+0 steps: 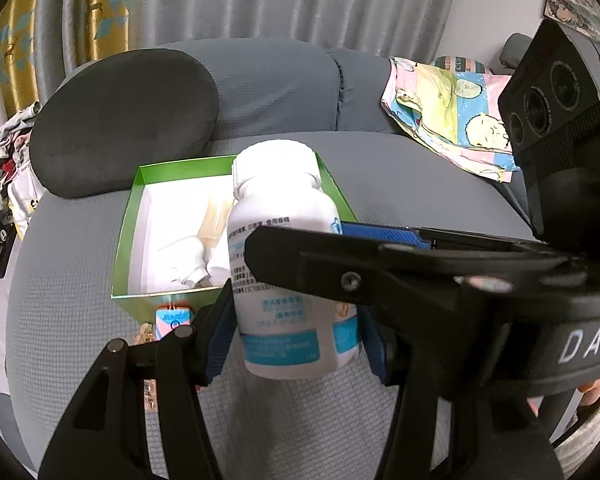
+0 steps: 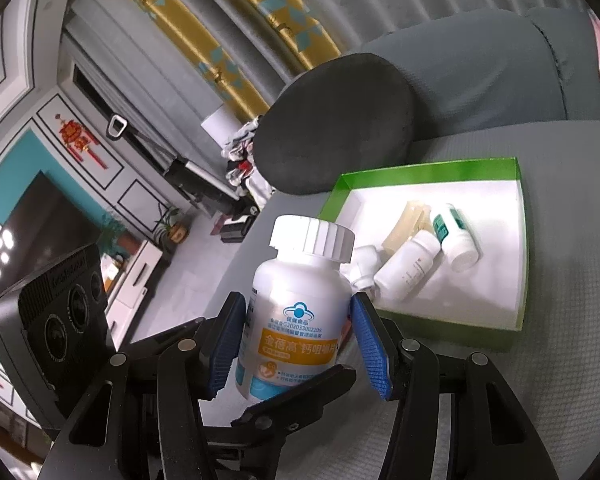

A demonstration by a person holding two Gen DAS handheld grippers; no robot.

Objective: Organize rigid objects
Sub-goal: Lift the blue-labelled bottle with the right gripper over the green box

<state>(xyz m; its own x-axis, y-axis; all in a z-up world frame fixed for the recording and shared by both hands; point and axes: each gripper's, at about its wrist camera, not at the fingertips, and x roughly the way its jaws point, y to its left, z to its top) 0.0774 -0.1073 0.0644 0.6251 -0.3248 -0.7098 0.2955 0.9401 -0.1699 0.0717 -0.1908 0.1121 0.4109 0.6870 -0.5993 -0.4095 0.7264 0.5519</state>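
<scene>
Bottle [image 2: 296, 312] getting squeezed from both sides, box right ahead

You're pinching it with the left gripper [image 1: 296, 320] and the right gripper [image 2: 296, 340] at once, pads on the label, above the sofa seat [image 2: 560, 360] just short of the green box [image 2: 428, 174]. Hard, smooth plastic, probably light and slippery, so you're better off gripping mid-body, not the ribbed cap.

white supplement bottle [image 2: 296, 312] is showing "金蓓高 钙咀嚼片" on its orange label band, "G202033002209" above it | black gripper body [image 1: 588, 344] at near right is reading "DAS", cut off | small print on the bottle's back label is staying unreadable
</scene>
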